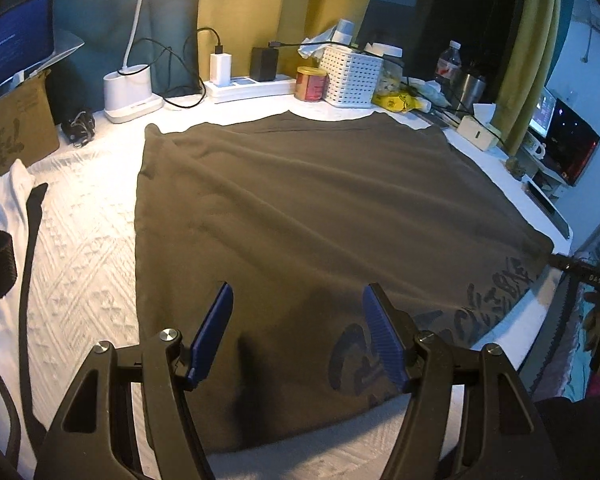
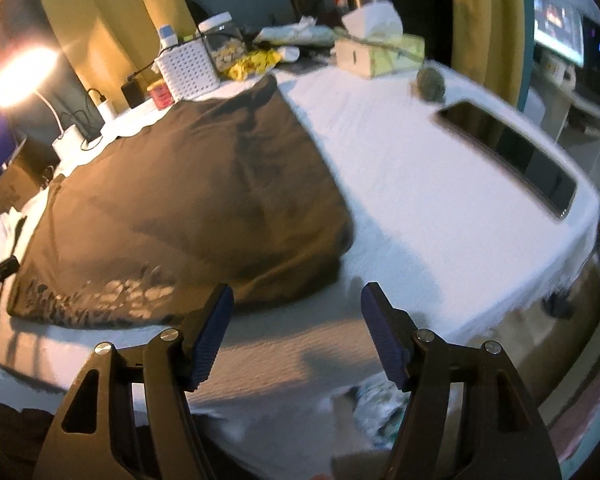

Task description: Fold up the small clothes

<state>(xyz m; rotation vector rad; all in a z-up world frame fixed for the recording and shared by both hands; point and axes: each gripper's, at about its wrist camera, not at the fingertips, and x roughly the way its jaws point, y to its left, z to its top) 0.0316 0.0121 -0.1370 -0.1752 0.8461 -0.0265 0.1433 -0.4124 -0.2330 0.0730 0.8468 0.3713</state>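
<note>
- Left wrist view: left gripper [image 1: 298,332] hovers wide open, empty, over the dark brown printed garment [image 1: 320,208], spread flat on the white textured worktop [image 1: 80,232].
- Right gripper [image 2: 296,332], also open and empty, hangs beside its near corner; I'd judge the next move is pinching that near hem.

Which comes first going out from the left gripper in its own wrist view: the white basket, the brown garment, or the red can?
From the left gripper, nearest first:
1. Brown garment, spread right under the open jaws.
2. Red can, at the table's back edge, just past the garment.
3. White basket, beside the can to its right; these two are nearly level, too close to rank firmly.
</note>
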